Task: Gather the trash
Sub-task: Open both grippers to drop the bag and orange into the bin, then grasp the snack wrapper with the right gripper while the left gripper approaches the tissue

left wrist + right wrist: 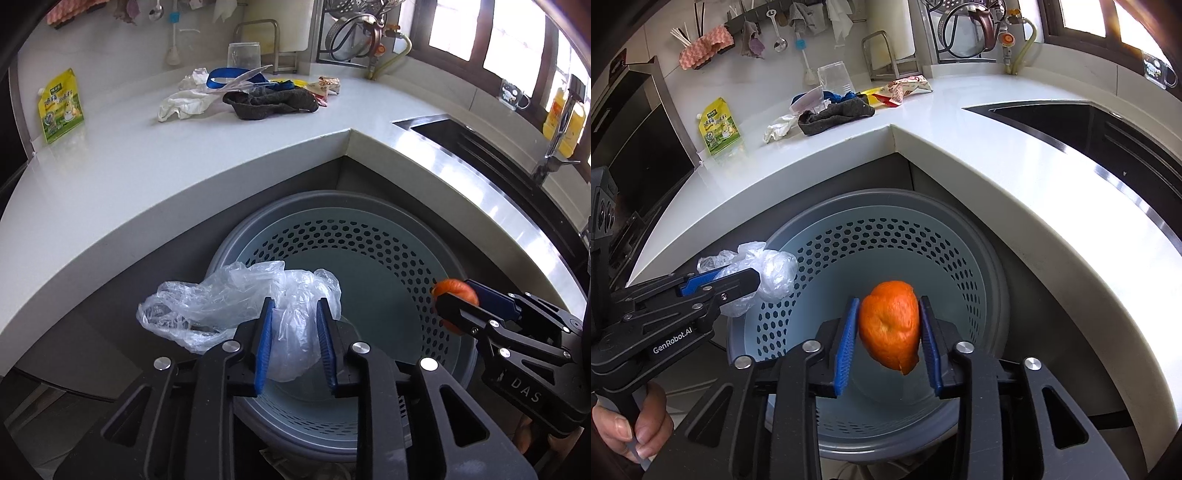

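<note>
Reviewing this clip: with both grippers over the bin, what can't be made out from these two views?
- Bin floor: both views, blocked by the plastic bag, the orange peel and the grippers; any contents unseen.
- Right gripper: whether its pads actually press the peel is unclear.
- Left gripper: the bag hides the pad contact.
- Yellow pouch print: too small to read.

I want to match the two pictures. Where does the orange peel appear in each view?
Left wrist view: orange peel at the right edge, gripped in the right tongs.
Right wrist view: low in the centre, between the blue pads.
Shared landmark: the perforated trash bin below it.
</note>
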### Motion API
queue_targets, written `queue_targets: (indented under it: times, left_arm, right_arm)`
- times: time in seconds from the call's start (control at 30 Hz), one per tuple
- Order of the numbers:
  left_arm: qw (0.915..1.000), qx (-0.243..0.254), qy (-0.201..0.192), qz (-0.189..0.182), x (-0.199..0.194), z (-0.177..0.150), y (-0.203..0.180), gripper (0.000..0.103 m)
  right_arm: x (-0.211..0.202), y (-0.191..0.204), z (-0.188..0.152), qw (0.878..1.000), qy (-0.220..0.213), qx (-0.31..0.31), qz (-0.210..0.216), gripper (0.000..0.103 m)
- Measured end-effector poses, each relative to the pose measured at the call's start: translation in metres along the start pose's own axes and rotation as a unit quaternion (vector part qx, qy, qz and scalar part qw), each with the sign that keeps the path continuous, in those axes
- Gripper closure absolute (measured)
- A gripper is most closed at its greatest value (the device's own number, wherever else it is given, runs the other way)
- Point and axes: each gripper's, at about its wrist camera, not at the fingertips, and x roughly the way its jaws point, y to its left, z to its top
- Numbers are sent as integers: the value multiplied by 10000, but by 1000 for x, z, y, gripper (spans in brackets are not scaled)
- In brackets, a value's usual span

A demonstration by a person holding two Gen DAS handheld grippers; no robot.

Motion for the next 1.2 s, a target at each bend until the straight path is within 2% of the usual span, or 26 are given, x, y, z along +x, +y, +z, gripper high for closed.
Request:
queue_targets:
  times: [0.03,0.13,0.5,0.83,1.03,1.2]
  left_arm:
    - [10000,-16,-10,15,-1,0,1,68]
    - [9999,-71,-67,84,-3,0,5,46]
    - [9997,-139,-60,217,-2,-1,13,41]
    - [9992,-151,-177,333,-6,-1,14,28]
    - [9987,-178,-317,345,-14,4,16,22]
    - [9967,-243,-609,482,-29,15,20,18]
  right_arm:
    - [-2,0,0,10000,-73,-10,-27,42]
    - [-5,0,2,9999,-122,-19,-89,42]
    - [-2,-3,1,9999,-57,43,-109,42]
    - [2,-4,-1,9998,-50,73,-165,42]
    - [-3,-5,4,9997,-145,77,-194,41]
    - [-14,-5,17,9991,-372,65,-182,40]
